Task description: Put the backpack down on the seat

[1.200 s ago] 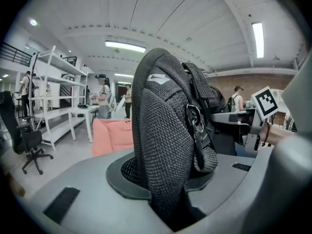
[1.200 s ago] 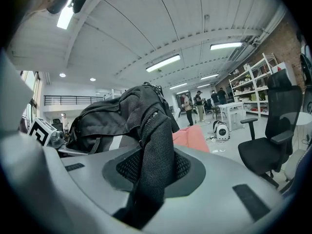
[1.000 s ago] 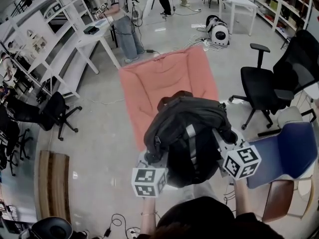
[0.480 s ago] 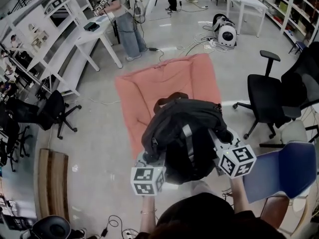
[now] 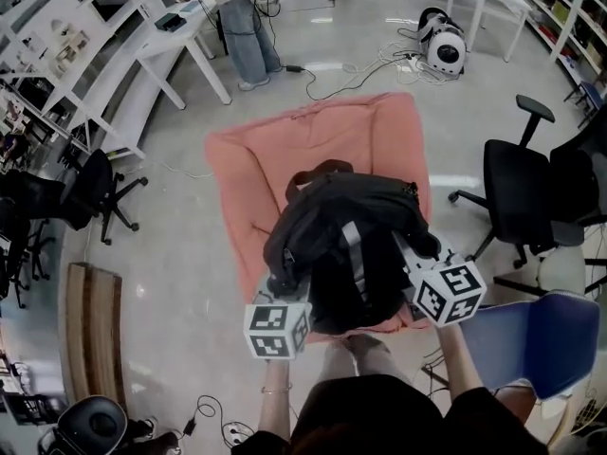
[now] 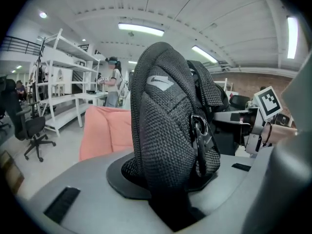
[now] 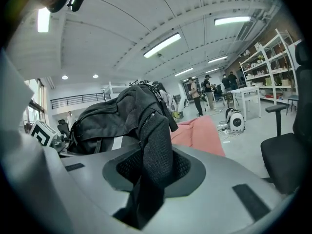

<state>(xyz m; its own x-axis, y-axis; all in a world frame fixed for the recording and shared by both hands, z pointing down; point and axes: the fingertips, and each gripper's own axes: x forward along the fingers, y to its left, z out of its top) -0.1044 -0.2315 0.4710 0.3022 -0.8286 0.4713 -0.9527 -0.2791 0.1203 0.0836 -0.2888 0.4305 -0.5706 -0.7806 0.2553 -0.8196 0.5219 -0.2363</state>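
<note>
The left gripper and right gripper jaws each squeeze a bumpy mesh strap of the lumpy dark backpack, maybe just above the soft pink seat mid-frame.

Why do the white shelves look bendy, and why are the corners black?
Head view: the wide lens bows the white metal shelves. Left gripper view: black corners ring a round picture; the ceiling strip light glares. Right gripper view: same ring; the black mesh backpack strap looms.
</note>
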